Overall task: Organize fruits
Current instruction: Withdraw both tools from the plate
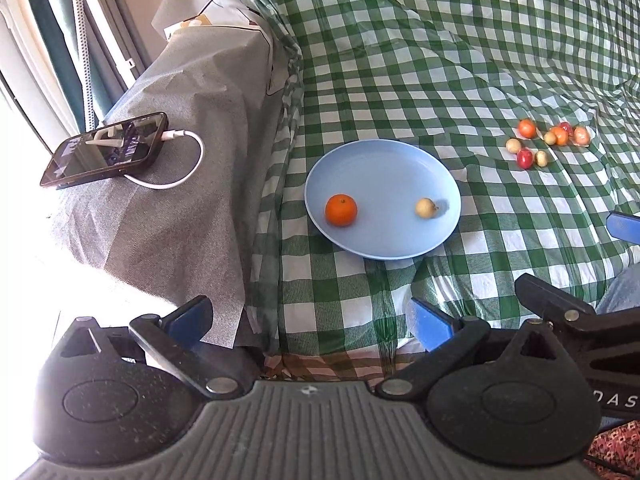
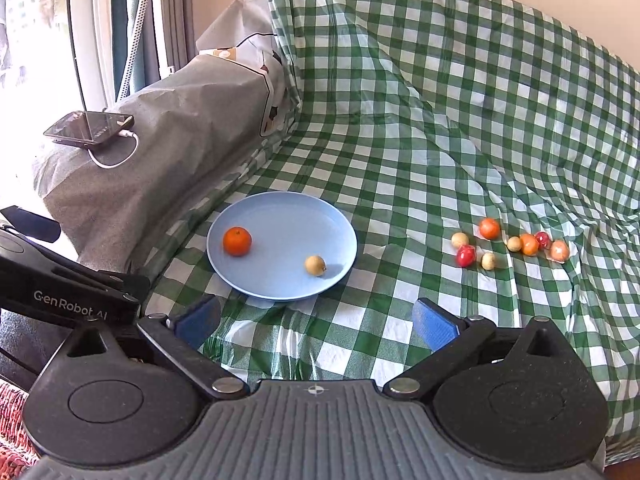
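"GenRobot AI" on left tongs [image 2: 60, 280]

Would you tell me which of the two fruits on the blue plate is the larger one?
The orange fruit, on the plate's left side toward the phone, is the larger. The other, a pale yellowish fruit near the right rim, is clearly smaller.

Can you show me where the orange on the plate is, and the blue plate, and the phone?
orange [image 2: 237, 241]: right wrist view, middle of its peel.
blue plate [image 2: 280, 216]: right wrist view, bare part of its surface.
phone [image 1: 106, 149]: left wrist view, middle of its dark screen.
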`<move>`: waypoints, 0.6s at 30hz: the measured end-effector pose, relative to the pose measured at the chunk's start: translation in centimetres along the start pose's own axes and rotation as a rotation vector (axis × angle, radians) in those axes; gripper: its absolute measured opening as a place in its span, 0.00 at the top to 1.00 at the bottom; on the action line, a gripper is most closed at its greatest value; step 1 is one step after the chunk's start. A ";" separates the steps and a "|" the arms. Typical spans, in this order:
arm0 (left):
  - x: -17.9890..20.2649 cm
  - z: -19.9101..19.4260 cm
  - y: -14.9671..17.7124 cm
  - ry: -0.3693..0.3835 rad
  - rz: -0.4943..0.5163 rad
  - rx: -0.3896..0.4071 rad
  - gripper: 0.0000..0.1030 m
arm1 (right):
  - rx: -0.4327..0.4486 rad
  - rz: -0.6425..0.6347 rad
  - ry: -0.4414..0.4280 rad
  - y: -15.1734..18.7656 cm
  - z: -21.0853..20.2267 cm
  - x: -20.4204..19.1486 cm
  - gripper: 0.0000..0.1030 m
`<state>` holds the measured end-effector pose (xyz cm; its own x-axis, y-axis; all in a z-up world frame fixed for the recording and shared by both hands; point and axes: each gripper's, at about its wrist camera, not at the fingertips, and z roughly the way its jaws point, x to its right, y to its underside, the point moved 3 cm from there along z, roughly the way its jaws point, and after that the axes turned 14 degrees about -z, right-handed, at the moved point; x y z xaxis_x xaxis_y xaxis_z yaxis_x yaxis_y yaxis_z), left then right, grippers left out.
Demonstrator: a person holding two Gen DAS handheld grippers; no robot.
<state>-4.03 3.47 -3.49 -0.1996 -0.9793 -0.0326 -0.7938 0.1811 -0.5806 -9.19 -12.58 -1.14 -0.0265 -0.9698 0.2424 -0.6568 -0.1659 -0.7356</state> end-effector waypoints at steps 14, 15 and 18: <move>0.1 0.5 0.1 -0.007 0.001 -0.014 0.00 | -0.018 0.005 -0.011 0.1 0.7 0.0 0.01; 0.1 0.6 0.0 -0.009 0.002 -0.015 0.00 | -0.019 0.005 -0.012 0.1 0.8 -0.1 0.01; 0.2 0.7 0.0 -0.016 0.005 -0.018 0.00 | -0.022 0.008 -0.016 0.1 1.0 -0.1 0.01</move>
<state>-3.65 3.24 -4.07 -0.1949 -0.9796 -0.0486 -0.8027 0.1877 -0.5661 -8.50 -12.67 -1.89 -0.0196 -0.9738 0.2265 -0.6727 -0.1547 -0.7235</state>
